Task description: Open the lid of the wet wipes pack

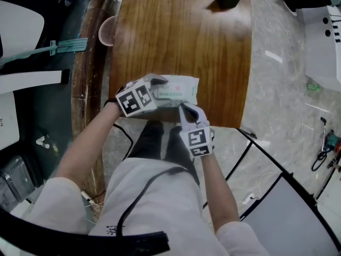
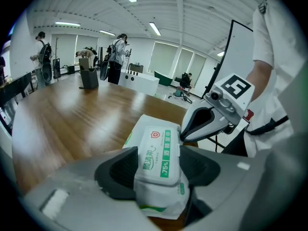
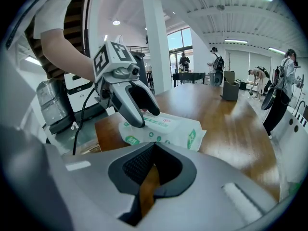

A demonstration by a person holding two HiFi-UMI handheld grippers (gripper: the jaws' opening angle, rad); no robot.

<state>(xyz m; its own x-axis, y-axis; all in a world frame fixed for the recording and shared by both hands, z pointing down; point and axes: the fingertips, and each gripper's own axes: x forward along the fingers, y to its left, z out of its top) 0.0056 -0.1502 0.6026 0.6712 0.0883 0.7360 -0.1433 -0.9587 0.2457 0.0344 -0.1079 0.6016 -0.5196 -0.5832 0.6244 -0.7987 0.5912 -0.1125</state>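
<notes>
A long wooden table (image 1: 181, 36) is seen from above, with a person standing at its near end. A white and green wipes pack (image 1: 181, 89) lies flat close to that near edge. The left gripper (image 1: 155, 89) has its jaws clamped across the pack's left end, pinching it from both sides. The right gripper (image 1: 185, 109) comes at the pack from the near side. Its jaws are almost pressed together with nothing between them, and their tips touch the pack's near edge. The printed lid (image 2: 156, 150) on top of the pack lies flat, not yet lifted, with the left jaws on either side of it. To do this step well, the right tips likely need to catch the lid's free edge rather than the soft wrapper, then swing it up and over while the left gripper holds the pack firm. The left jaws sit close beside the lid, so squeezing hard could pin it shut.
</notes>
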